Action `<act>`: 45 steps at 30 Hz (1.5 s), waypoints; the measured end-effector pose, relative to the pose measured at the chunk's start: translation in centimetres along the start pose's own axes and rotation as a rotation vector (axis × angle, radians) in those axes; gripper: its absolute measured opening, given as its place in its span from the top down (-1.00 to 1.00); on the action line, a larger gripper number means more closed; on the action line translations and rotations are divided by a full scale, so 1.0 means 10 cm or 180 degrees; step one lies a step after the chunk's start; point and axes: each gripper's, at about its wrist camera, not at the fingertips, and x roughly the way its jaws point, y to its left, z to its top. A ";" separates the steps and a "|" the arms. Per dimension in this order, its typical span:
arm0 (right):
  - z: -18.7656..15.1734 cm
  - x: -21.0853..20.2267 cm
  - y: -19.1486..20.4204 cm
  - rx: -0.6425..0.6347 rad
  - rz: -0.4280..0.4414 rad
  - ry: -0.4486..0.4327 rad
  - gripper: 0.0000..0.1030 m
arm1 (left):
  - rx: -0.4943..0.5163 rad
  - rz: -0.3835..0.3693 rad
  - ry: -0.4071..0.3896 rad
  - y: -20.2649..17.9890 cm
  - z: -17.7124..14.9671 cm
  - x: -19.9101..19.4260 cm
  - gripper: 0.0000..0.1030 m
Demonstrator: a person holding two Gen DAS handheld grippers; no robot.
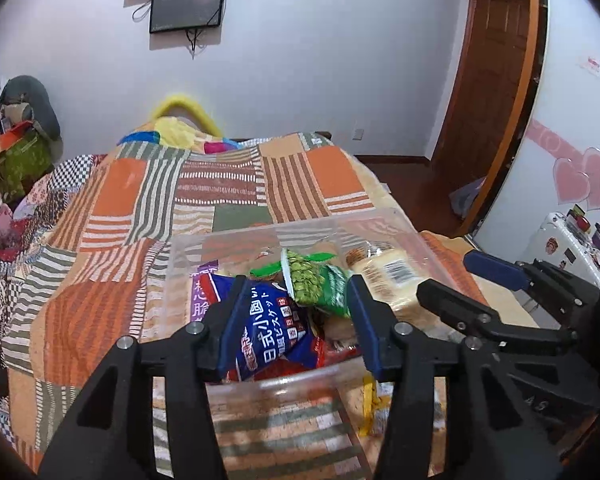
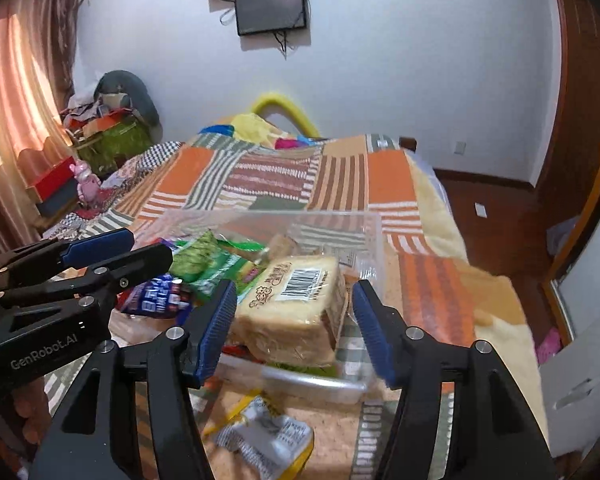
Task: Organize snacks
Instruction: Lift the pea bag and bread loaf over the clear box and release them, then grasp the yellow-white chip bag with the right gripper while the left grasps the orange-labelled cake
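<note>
Snacks fill a clear plastic bin [image 1: 400, 224] that sits on a bed under a patchwork bedspread [image 1: 140, 184] of orange, green and brown striped squares. Nearest the right wrist camera, a yellow-and-white snack packet [image 2: 260, 436] lies loose on the bedspread just outside the bin's near wall. The left gripper [image 1: 296, 324] hangs over the near part of the bin with its jaws spread; a blue biscuit bag [image 1: 272, 332] lies between them, and I cannot tell whether the pads touch it. The right gripper [image 2: 296, 328] is likewise released, its blue-padded fingers [image 2: 216, 332] standing either side of a wrapped loaf of sliced bread [image 2: 292, 312] that bears a barcode label; the loaf rests in the bin's right half. Between the two, a green pea-snack bag [image 1: 316, 284] leans tilted above the blue bag, and a purple packet [image 1: 198, 300] presses against the bin's left wall.

Beyond the bin the bedspread runs to the foot of the bed, where a yellow cushion [image 1: 180, 120] lies. Left of the bed, a heap of clothes and a green bag [image 2: 108, 140] stands near striped curtains [image 2: 24, 92]. On the far white wall hang two dark screens [image 2: 272, 8]. A wooden door [image 1: 488, 64] stands at the right, with dark wood floor before it.
</note>
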 end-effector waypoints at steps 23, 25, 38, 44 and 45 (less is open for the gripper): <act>-0.57 0.01 0.16 -0.0239 0.0263 0.0449 -0.35 | 0.0173 0.0182 0.0218 0.22 -0.76 -0.54 -0.56; -0.61 0.12 0.19 -0.0264 0.0279 0.0549 -0.35 | 0.0119 0.0152 0.0291 0.26 -0.85 -0.48 -0.56; -0.69 0.56 0.22 -0.0326 0.0418 0.0885 -0.16 | -0.0048 0.0041 0.0600 0.36 -1.11 -0.32 -0.56; -0.74 0.41 0.13 -0.0171 0.0518 0.0876 0.19 | -0.0032 -0.0052 0.0695 0.25 -1.18 -0.45 -0.66; -0.77 0.37 0.13 -0.0175 0.0494 0.0864 0.20 | -0.0022 -0.0063 0.0709 0.22 -1.20 -0.47 -0.68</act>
